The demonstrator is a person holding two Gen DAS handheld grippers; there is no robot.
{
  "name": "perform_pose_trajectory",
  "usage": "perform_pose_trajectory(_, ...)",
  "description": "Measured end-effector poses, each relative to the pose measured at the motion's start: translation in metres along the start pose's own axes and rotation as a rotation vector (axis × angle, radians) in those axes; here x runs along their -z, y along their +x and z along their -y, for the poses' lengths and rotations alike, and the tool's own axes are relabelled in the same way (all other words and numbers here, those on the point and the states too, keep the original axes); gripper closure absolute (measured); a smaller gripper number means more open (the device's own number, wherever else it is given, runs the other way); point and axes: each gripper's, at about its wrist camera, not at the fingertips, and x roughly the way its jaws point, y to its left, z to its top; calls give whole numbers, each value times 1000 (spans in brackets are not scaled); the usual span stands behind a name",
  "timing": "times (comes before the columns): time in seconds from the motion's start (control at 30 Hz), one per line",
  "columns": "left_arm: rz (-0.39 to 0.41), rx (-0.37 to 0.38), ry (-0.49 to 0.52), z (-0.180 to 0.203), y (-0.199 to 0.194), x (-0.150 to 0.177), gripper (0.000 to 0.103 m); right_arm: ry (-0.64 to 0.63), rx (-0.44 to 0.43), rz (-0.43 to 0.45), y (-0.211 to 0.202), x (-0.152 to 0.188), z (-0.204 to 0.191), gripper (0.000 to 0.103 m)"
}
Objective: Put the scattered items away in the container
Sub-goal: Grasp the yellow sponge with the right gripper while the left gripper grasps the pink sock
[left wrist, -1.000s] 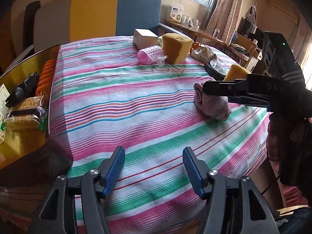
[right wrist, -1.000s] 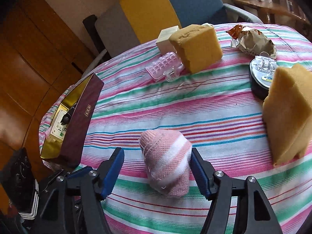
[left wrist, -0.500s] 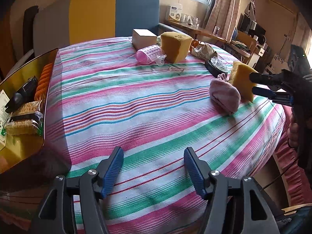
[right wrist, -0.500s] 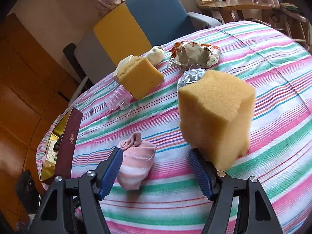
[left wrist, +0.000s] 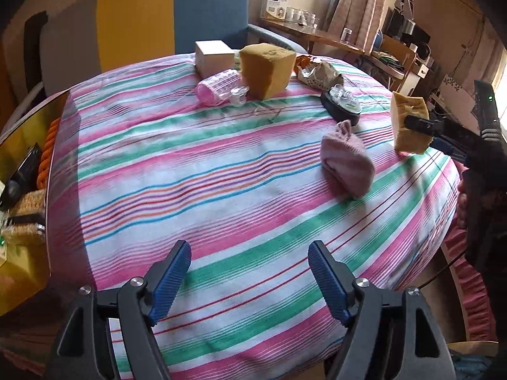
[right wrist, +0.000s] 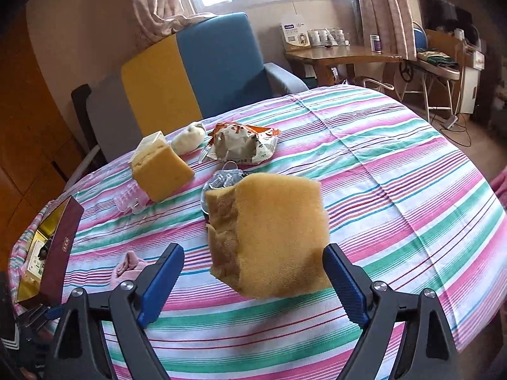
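My right gripper (right wrist: 253, 251) is opening around a yellow sponge block (right wrist: 266, 234), which leans between its blue fingers; the left finger (right wrist: 161, 280) stands clear of it. The left wrist view has that sponge (left wrist: 408, 123) at the table's right edge with the right gripper (left wrist: 421, 133) at it. A pink knitted sock (left wrist: 347, 164) lies to the left of the sponge, free on the striped cloth. My left gripper (left wrist: 250, 250) is opening over bare cloth with nothing between its fingers. The maroon and gold box (left wrist: 19, 145) sits at the left edge and holds several items.
At the far side lie a second sponge (left wrist: 266, 69), a pink plastic case (left wrist: 218, 87), a white box (left wrist: 212, 55), a snack bag (left wrist: 320, 74) and a black round item (left wrist: 342, 106). A white sock ball (right wrist: 188, 139) sits behind them. A chair stands beyond the table.
My right gripper left the pink sock, swung right to the yellow sponge and spread its jaws. The left gripper's jaws widened too, and it shifted slightly.
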Motion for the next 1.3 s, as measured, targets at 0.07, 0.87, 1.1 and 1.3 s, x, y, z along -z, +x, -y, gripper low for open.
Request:
perform_pose_trajectory(0.07,11,44,16,11,0,-15,25,14,24,4,3,1,5,11)
perform_pose_trajectory(0.87,-74,154,107,64,67,-66,56,144,0,4,19,14,48,9)
perform_pose_trajectory(1.1,-54,122,53,43,51,-51,57,146,46,43,26,-5,51,7)
perform_pose_trajectory(1.3,-21,53,23,16,31,-29,57,118,103,22,38,-14,42,22)
